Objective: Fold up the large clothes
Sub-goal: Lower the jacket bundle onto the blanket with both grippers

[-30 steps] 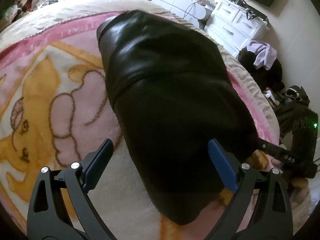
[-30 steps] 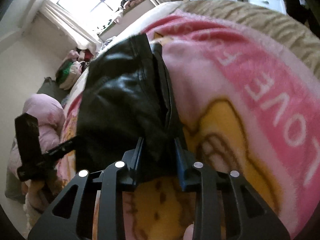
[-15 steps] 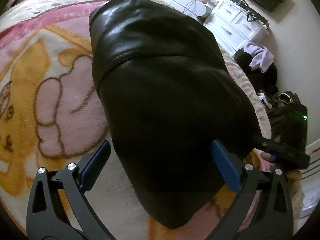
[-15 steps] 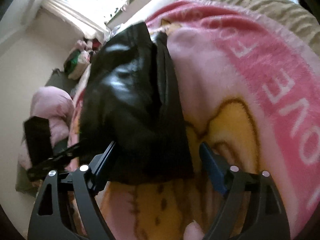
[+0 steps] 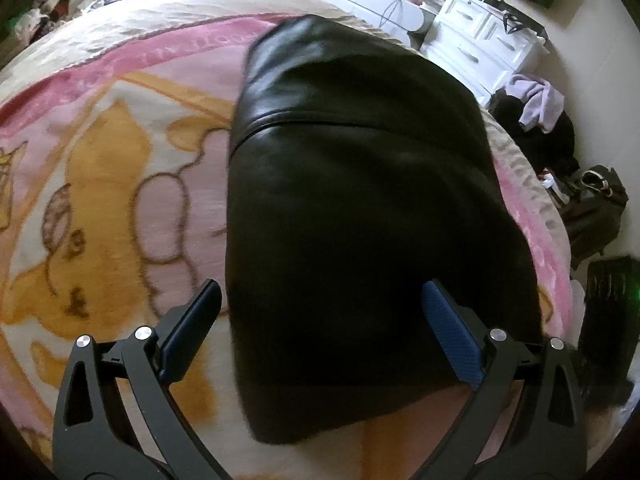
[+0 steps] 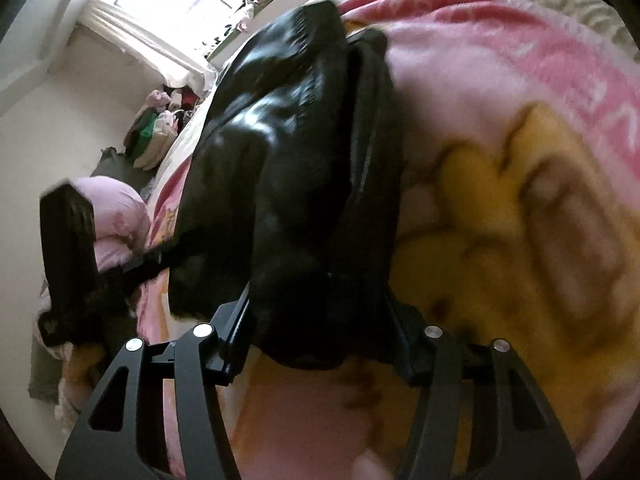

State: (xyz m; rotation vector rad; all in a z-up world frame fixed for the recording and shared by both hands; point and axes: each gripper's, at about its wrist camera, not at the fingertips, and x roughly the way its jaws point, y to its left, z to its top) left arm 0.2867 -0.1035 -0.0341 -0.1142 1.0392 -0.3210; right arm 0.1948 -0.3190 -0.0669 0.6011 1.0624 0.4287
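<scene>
Lying folded on a pink and yellow cartoon blanket [image 5: 120, 184] that covers the bed, the black leather garment [image 5: 360, 208] fills the middle of the left wrist view, its glossy surface crossed by a stitched seam near the far end. The left gripper [image 5: 320, 328] hangs above the garment's near edge with its jaws spread wide: the left finger sits over bare blanket just beside the leather, the blue-padded right finger over the leather itself, and neither pinches anything. In the right wrist view the right gripper [image 6: 320, 320] straddles a thick bunched end of the same garment [image 6: 288, 160]; its jaws stand moderately apart with the leather filling the gap between them, but whether they actually press on it cannot be told from this blurred picture. The other gripper's dark body shows at the left of that view, beyond the garment's far side. A white dresser [image 5: 480, 40] stands past the bed, with a heap of clothes [image 5: 536, 108] on the floor near it.
</scene>
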